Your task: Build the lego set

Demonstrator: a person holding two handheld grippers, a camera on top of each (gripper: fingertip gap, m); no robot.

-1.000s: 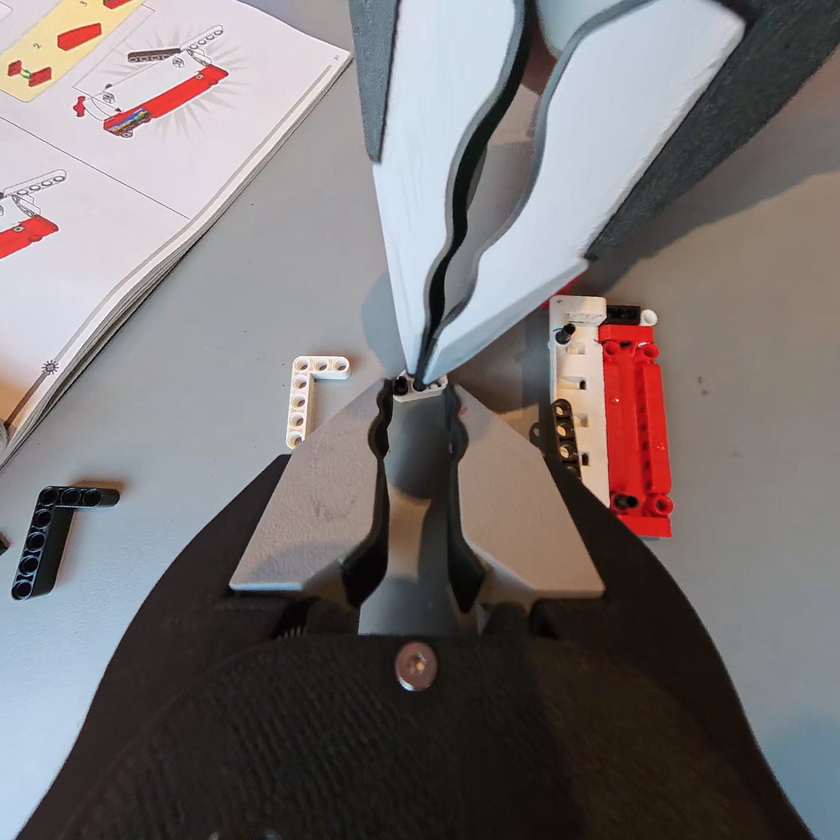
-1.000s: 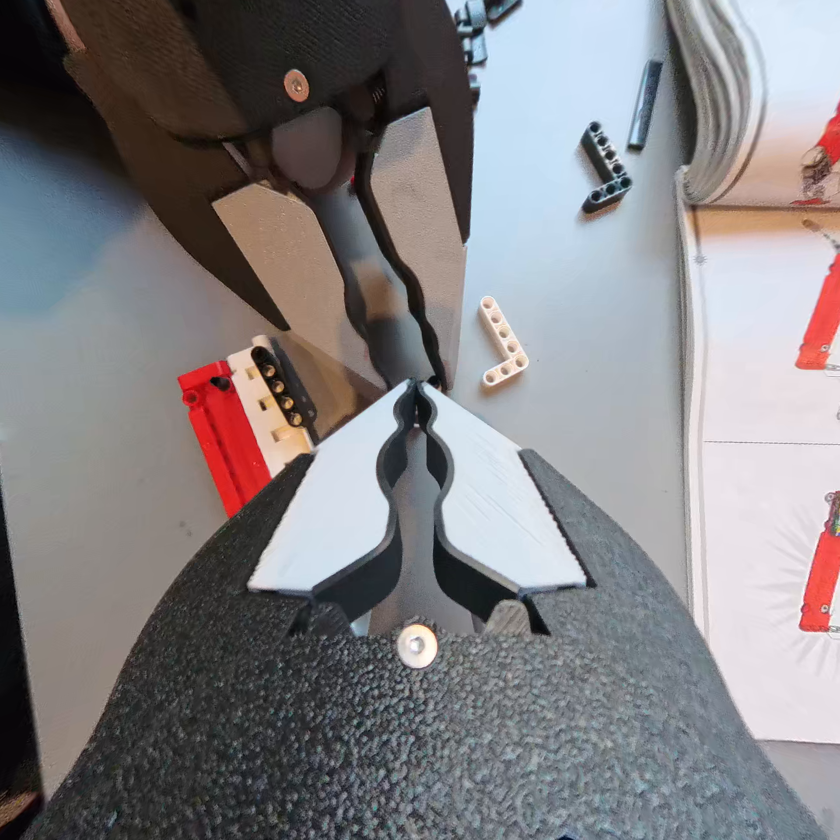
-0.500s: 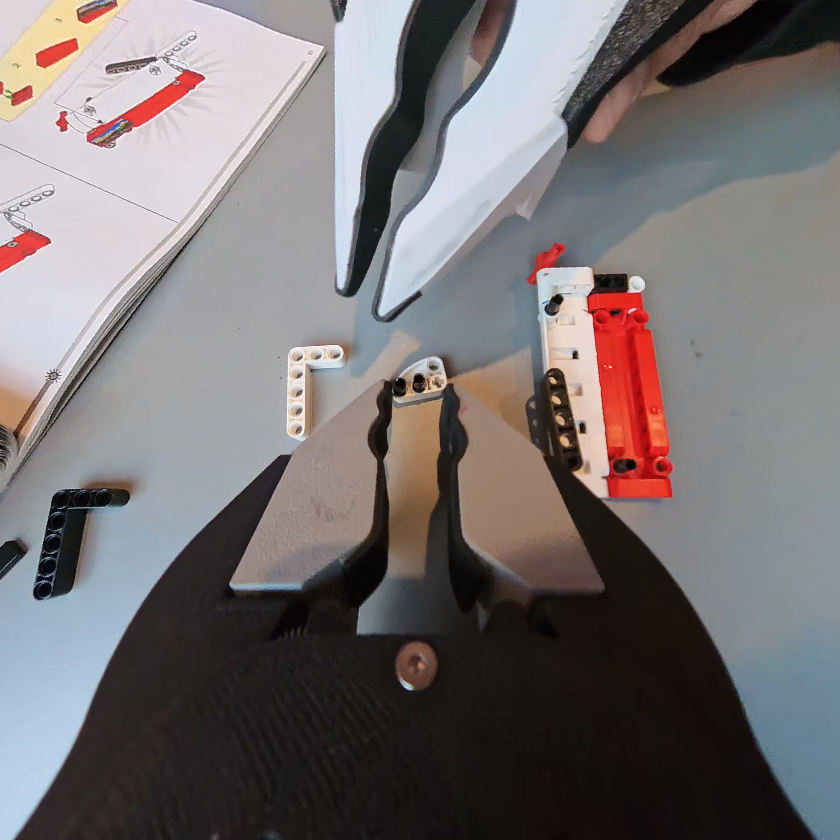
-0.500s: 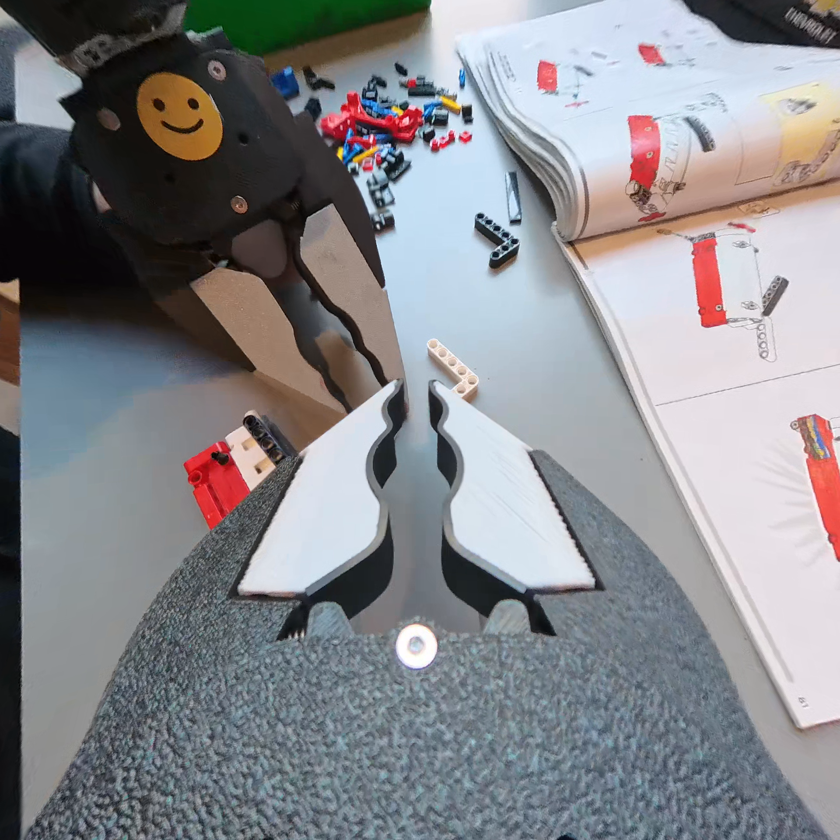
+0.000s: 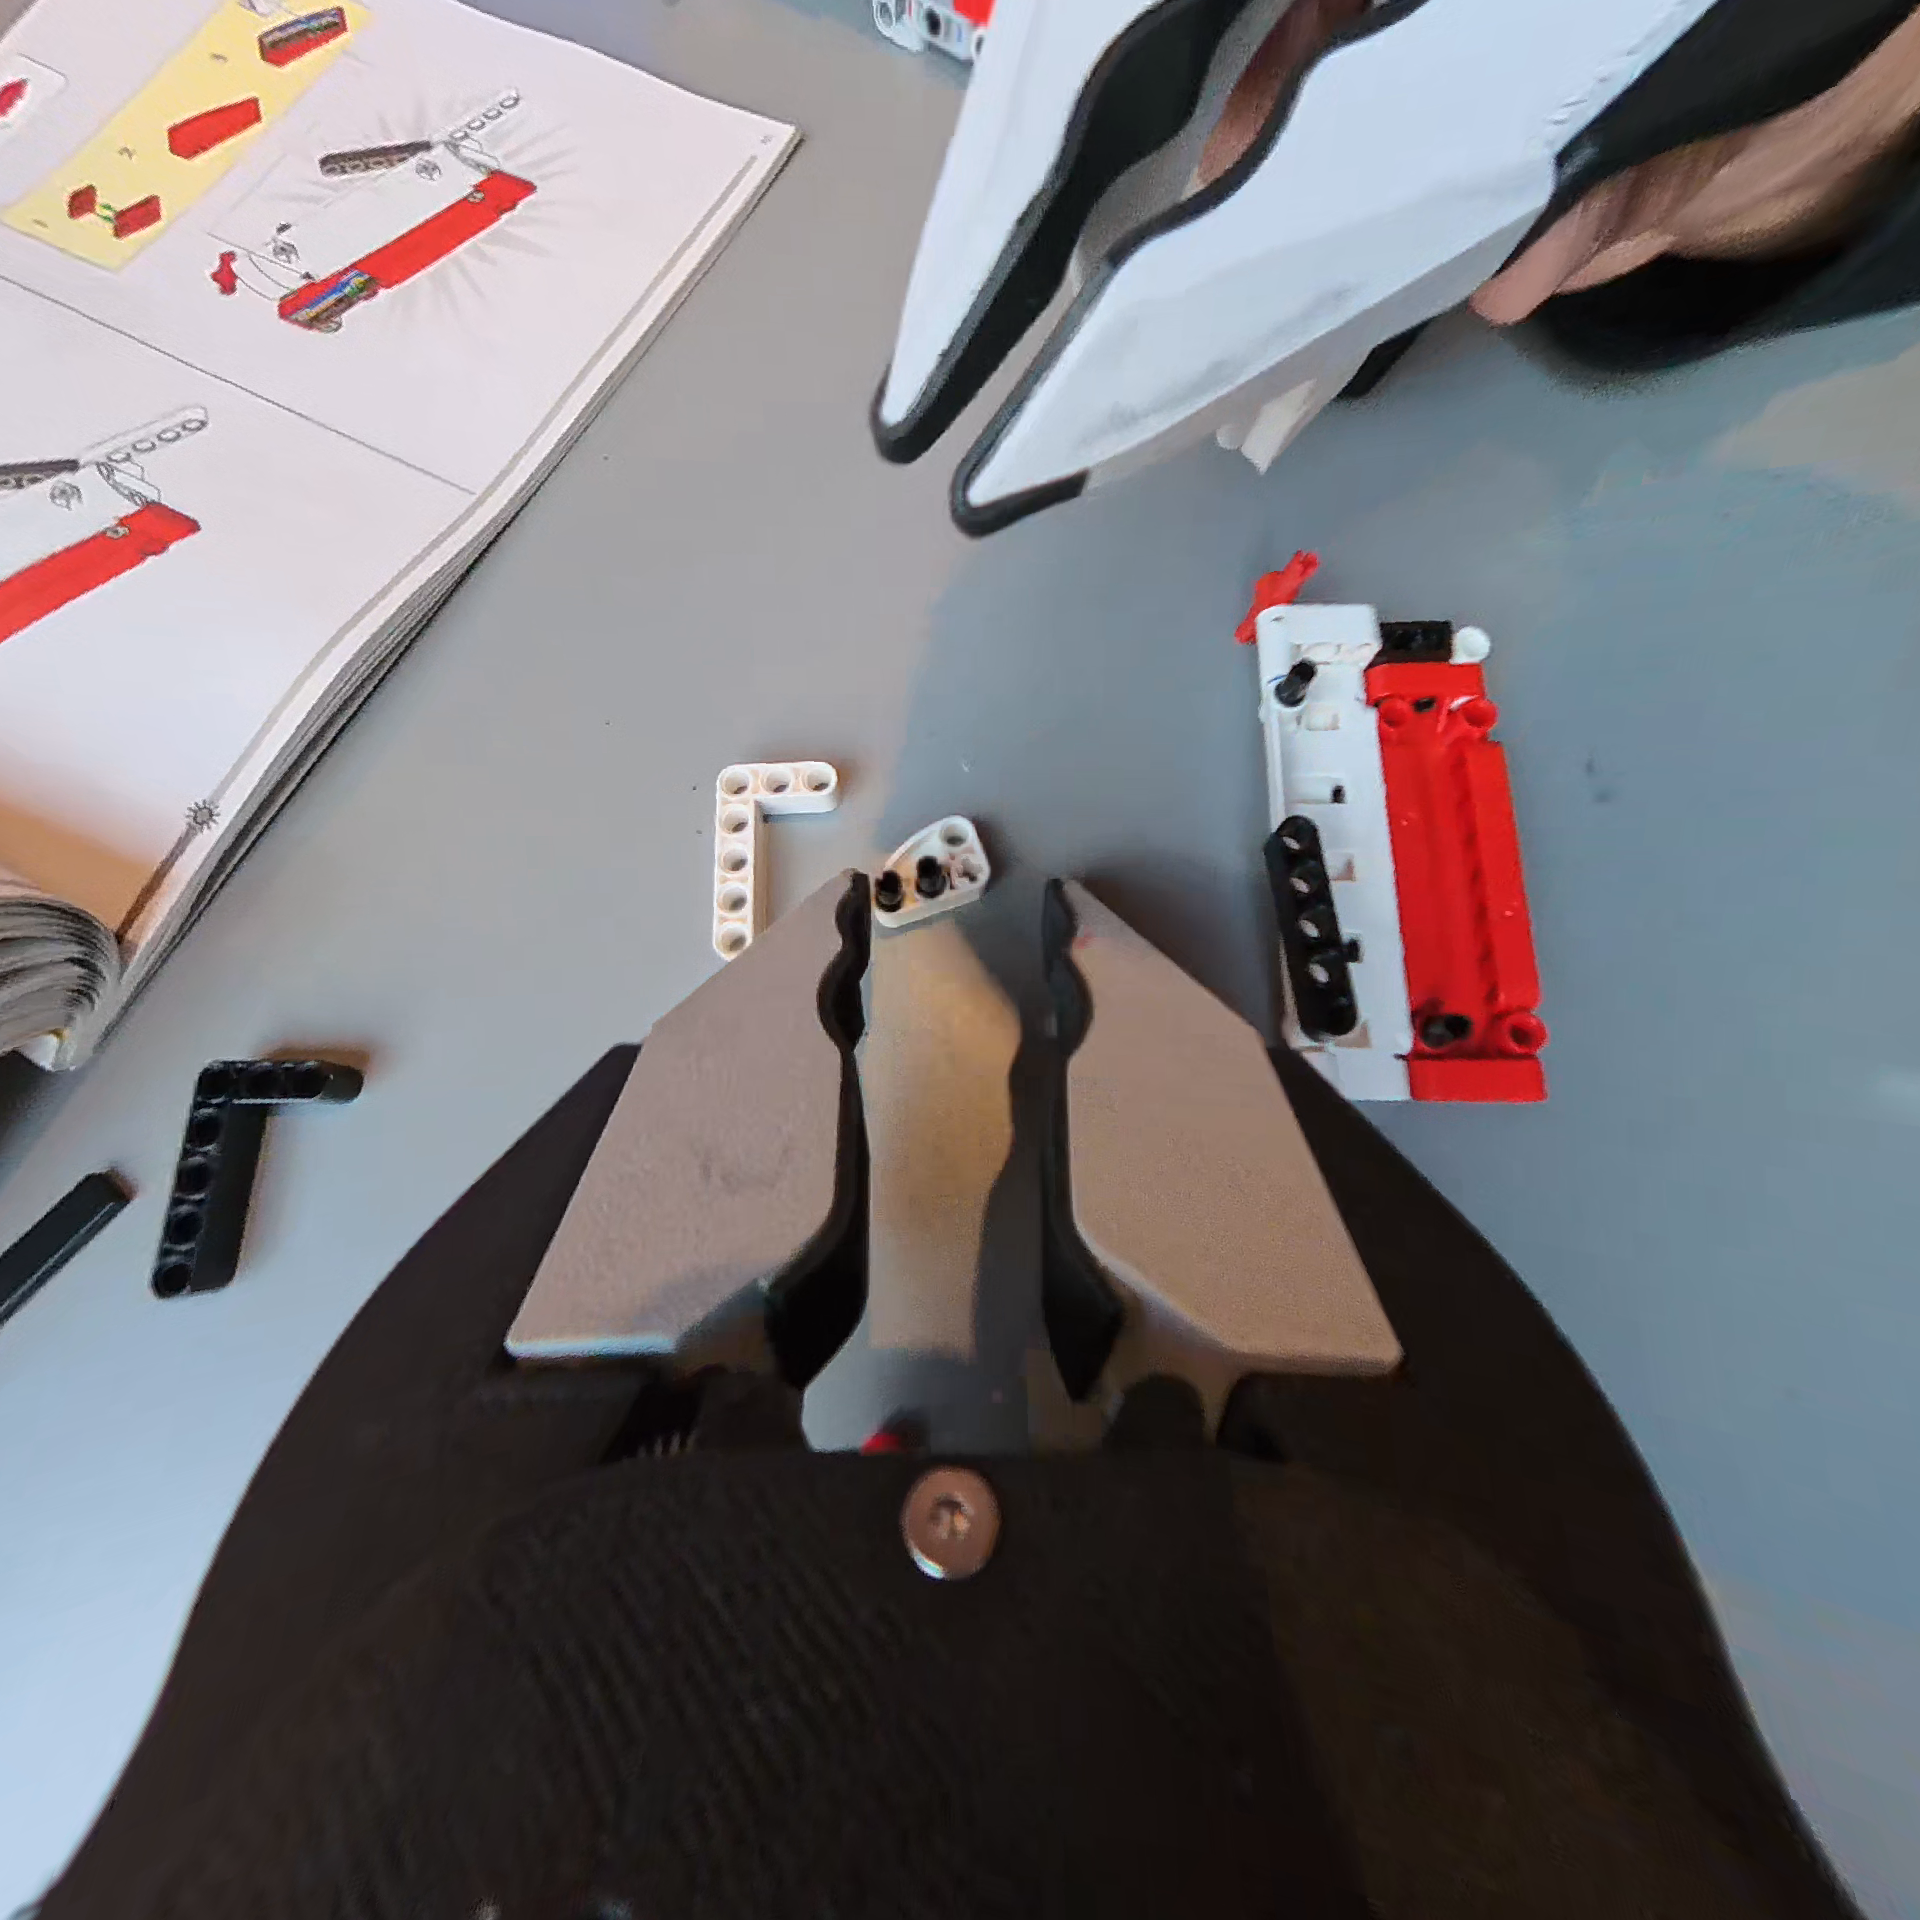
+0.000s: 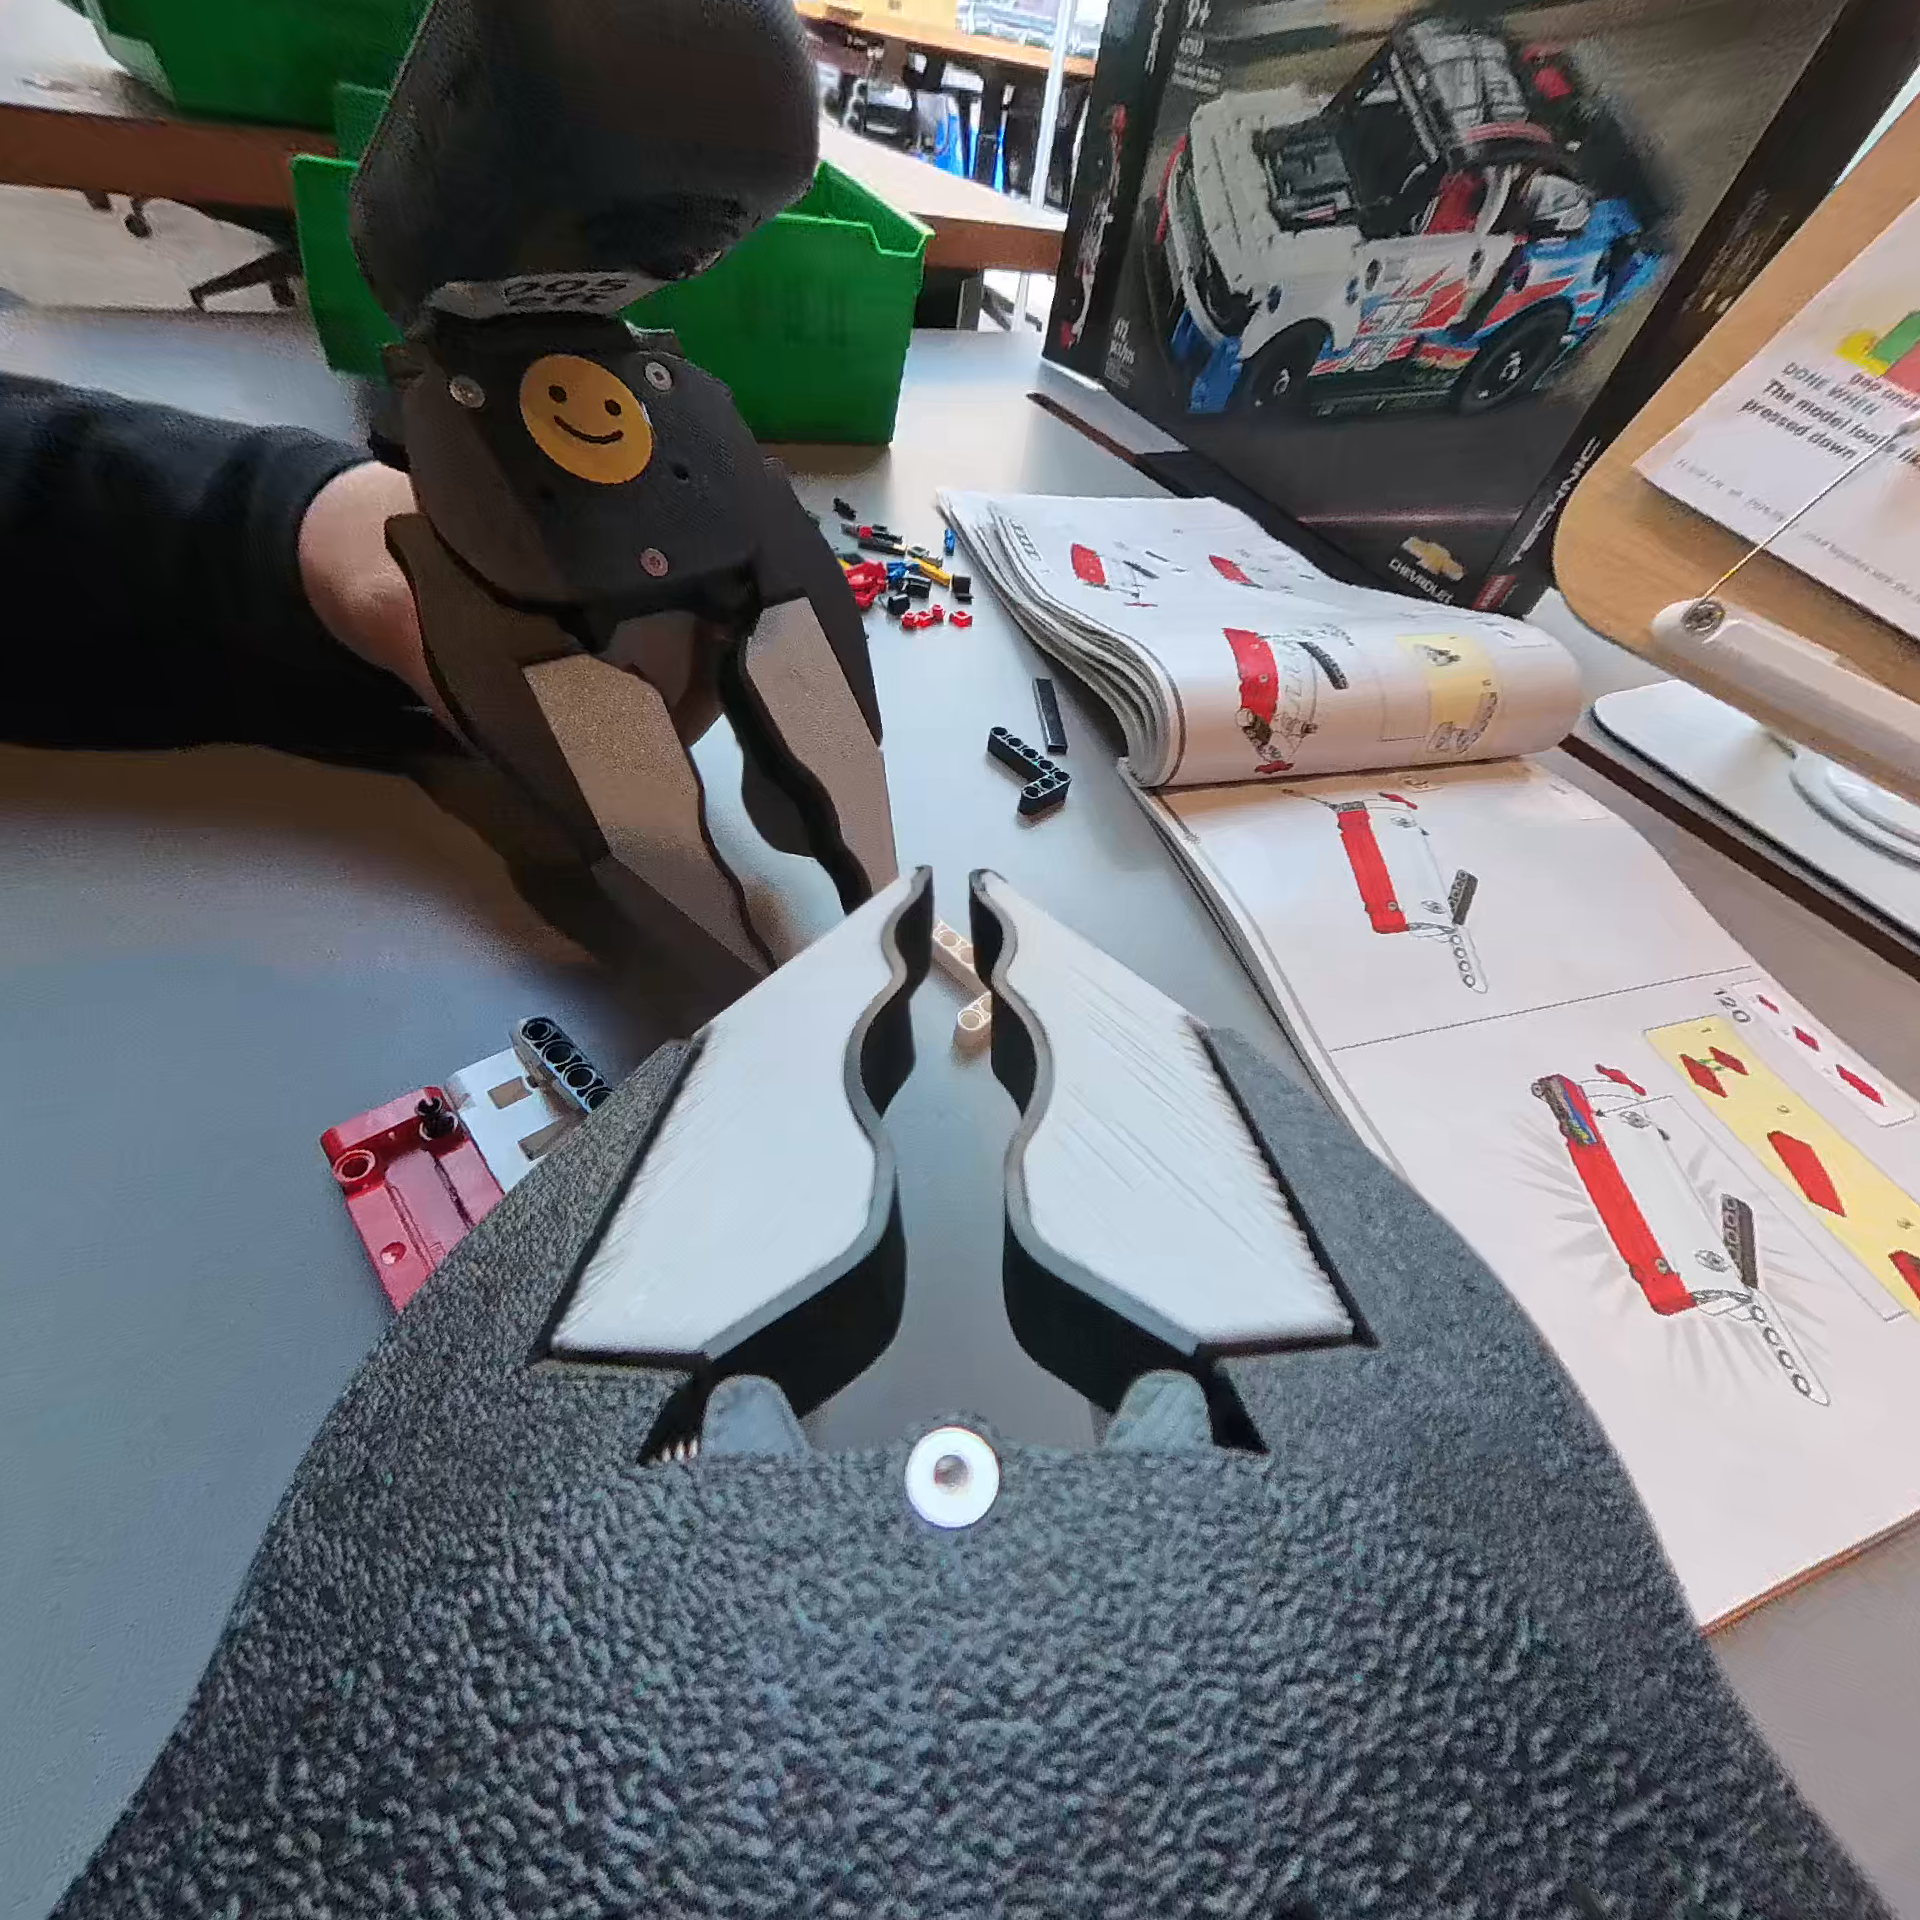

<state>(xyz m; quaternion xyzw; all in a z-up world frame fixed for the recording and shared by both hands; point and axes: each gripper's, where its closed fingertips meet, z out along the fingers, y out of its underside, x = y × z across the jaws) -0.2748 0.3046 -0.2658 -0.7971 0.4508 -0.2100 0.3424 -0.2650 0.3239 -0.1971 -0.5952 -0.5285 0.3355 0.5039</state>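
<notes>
Left wrist view shows the left gripper point(image 5: 954, 902) low over the grey tabletop point(image 5: 1714, 935) with its two grey fingers spread apart and nothing between them. Just past its left fingertip lies a small white curved piece point(image 5: 935, 871) with two black pins standing in it, resting free on the tabletop. Beside that, to the left, lies a white L-shaped beam point(image 5: 756, 847), and farther left a black L-shaped beam point(image 5: 234, 1169) with a short black bar point(image 5: 57, 1231) near it. To the right of the left gripper lies the red and white assembly point(image 5: 1392, 862), flat on the tabletop, with a black beam along its near white side and a small red piece at its far corner. The open instruction booklet point(image 5: 312, 436) covers the far left part of the tabletop. The right gripper point(image 5: 925, 483) hangs above the far side with its white fingers parted and empty, a person's hand behind it. In the right wrist view, the right gripper point(image 6: 948, 878) has a narrow gap between its fingertips and grips nothing; the white L-shaped beam point(image 6: 966, 987) shows through that gap. The left gripper point(image 6: 810, 925) stands opposite, a yellow smiley sticker point(image 6: 585, 419) on its black body. Farther back lie a scatter of small loose pieces point(image 6: 904, 582), a green bin point(image 6: 790, 301) and the set's box point(image 6: 1403, 260).
</notes>
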